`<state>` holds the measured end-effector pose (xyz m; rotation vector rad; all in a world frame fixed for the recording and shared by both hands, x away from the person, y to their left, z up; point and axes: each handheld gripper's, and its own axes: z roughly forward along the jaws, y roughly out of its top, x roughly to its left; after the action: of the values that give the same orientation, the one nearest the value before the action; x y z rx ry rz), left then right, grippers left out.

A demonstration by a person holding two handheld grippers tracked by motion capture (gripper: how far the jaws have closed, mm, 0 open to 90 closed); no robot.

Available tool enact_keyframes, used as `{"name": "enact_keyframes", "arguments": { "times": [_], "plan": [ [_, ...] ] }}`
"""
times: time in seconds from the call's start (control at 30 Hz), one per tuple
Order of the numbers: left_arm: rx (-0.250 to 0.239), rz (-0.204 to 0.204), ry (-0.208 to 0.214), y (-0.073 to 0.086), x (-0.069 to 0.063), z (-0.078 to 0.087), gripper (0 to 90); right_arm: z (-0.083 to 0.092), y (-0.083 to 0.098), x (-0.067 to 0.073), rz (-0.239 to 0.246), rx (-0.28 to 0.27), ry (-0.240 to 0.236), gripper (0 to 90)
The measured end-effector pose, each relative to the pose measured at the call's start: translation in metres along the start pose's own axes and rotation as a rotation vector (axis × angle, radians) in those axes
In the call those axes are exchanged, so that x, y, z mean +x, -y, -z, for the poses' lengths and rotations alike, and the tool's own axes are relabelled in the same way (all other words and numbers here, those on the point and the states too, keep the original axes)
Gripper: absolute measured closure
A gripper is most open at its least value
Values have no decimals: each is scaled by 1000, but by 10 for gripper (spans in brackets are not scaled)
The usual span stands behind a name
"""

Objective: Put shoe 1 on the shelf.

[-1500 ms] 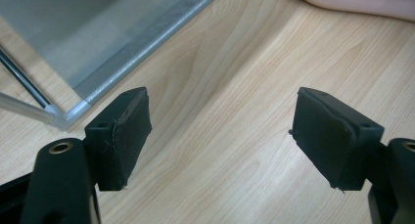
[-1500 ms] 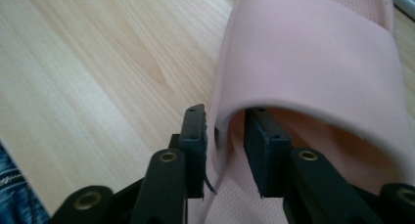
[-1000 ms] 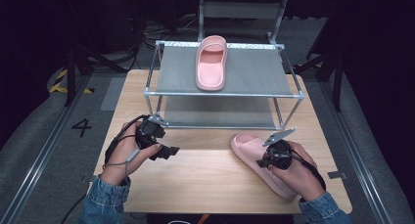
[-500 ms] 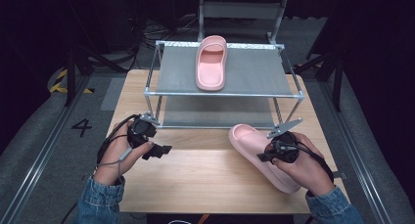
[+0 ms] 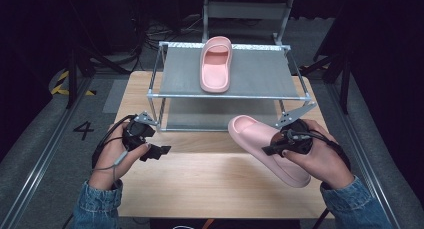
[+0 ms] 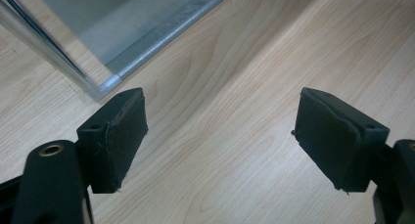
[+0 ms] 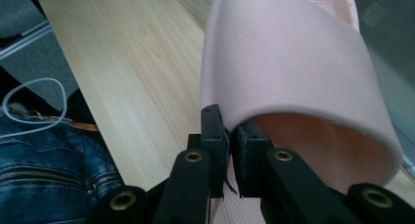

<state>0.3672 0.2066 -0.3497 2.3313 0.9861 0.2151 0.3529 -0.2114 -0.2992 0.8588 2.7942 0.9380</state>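
1. The pink foam slide slipper (image 5: 270, 150) sits at the right of the light wooden bench (image 5: 210, 189), toe toward the rack. It looks raised off the wood at the toe, though I cannot tell whether the heel touches.
2. The right gripper (image 7: 229, 136) is clamped on the side edge of the slipper's strap, one jaw outside it and one inside the foot opening.
3. Risk: the bite takes only a thin lip of soft foam, well off the slipper's middle. The slipper could swing or peel out of the jaws, most likely on a quick turn.
4. Risk: the metal-framed two-tier rack (image 5: 227, 95) stands just beyond the toe. A low carry could knock the toe on its front rail or post.
5. A second pink slide slipper (image 5: 216, 64) lies on the rack's grey upper shelf, left of centre. A careless placement beside it might nudge it.
6. The left gripper (image 6: 220, 136) hovers over bare bench near the rack's front left corner, jaws wide apart and holding nothing.
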Motion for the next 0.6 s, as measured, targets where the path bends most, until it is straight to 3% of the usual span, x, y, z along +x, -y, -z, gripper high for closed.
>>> {"name": "enact_keyframes", "arguments": {
  "times": [0.33, 0.6],
  "plan": [
    [10, 8, -4, 4, 4, 2, 200, 18, -21, -2, 14, -4, 3, 850],
    [38, 43, -22, 16, 7, 3, 192, 32, -39, -10, 16, -24, 8, 849]
  ]
}}
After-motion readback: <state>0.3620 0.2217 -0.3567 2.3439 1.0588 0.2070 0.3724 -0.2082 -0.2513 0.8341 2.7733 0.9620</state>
